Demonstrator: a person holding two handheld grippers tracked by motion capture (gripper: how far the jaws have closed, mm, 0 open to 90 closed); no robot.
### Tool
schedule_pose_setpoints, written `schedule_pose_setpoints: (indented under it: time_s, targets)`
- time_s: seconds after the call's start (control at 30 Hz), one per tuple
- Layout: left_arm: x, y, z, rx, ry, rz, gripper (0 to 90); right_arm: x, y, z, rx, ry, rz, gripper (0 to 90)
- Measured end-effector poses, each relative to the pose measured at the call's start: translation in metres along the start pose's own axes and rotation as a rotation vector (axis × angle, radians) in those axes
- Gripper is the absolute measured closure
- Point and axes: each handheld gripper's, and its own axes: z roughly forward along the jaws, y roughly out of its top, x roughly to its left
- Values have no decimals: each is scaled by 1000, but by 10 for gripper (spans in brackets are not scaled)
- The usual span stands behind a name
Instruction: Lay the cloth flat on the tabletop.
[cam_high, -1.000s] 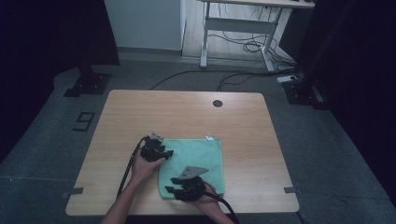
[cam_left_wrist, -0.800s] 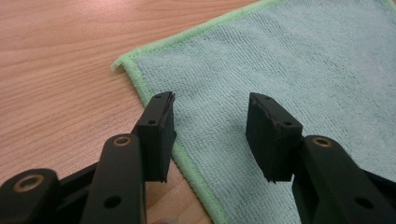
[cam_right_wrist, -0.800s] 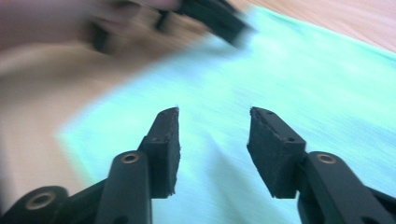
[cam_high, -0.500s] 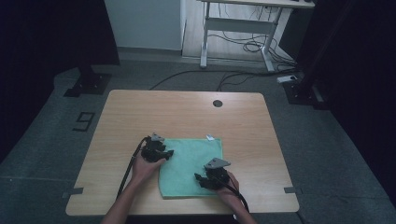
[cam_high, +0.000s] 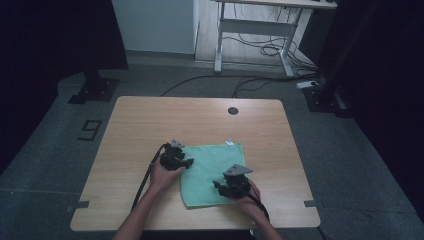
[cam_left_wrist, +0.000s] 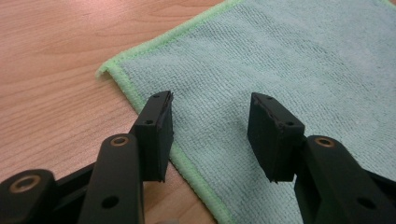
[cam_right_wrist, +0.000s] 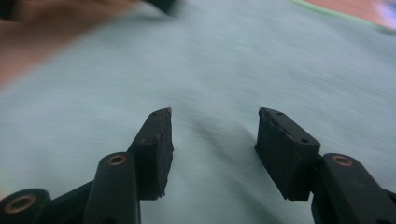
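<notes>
A soft, looped mint-green cloth (cam_high: 212, 172), roughly square, is spread flat on the wooden table (cam_high: 150, 120). The left hand-held gripper (cam_left_wrist: 210, 133) is held released over its 9 o'clock hem. The right hand-held gripper (cam_right_wrist: 215, 149), also released, is poised above its 4 o'clock area.

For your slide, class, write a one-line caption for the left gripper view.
Open left tool poised over the green cloth's hemmed edge on the wooden table.

The cloth (cam_high: 212, 172) is pale mint green with a brighter green hem and a small white tag (cam_high: 229, 142). The bench (cam_high: 200, 120) is light wood grain with a black round hole (cam_high: 232, 110). Both tools are black with brass-coloured rivets.
</notes>
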Motion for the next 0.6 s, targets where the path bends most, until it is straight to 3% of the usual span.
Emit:
schedule_pose_setpoints:
  time_s: [0.13, 0.23, 0.53, 0.6]
  targets:
    - [-1, 0, -1, 4, 9, 6, 507, 38, 8, 3, -27, 138, -64, 422]
    - [-2, -1, -1, 8, 6, 2, 507, 60, 6, 6, -4, 201, -130, 418]
    - [-1, -3, -2, 1, 5, -1, 507, 83, 1, 13, 40, 209, -227, 405]
    - [-1, -3, -2, -1, 2, -4, 507, 85, 1, 16, 46, 208, -236, 457]
